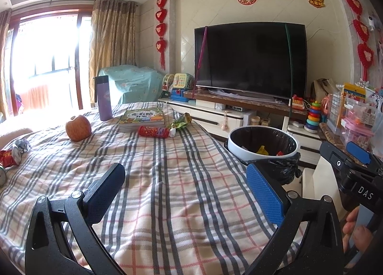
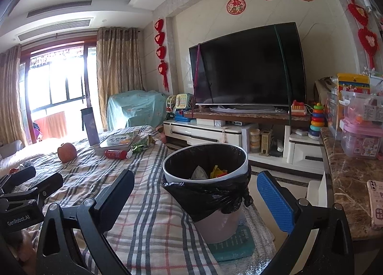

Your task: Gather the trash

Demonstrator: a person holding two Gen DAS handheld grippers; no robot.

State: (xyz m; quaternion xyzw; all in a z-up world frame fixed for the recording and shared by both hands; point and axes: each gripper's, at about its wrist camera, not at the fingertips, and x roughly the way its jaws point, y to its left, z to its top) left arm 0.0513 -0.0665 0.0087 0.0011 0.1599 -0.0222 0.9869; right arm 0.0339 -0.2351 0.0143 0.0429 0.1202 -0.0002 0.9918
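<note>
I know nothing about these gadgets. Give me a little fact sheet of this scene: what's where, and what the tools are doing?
place: living room, plaid-covered table
bin: black-lined bin beside the table, some trash inside
trash on table: red tube, green wrapper, crumpled red wrapper
not trash: apple, books, purple flask
left tool: open, empty, over the table
right tool: open, empty, facing the bin

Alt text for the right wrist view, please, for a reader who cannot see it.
The open, empty right gripper hovers before a black-lined trash bin holding some scraps, beside a plaid-covered table. Farther back on the table lie a red wrapper, green wrapper, apple and books.
</note>
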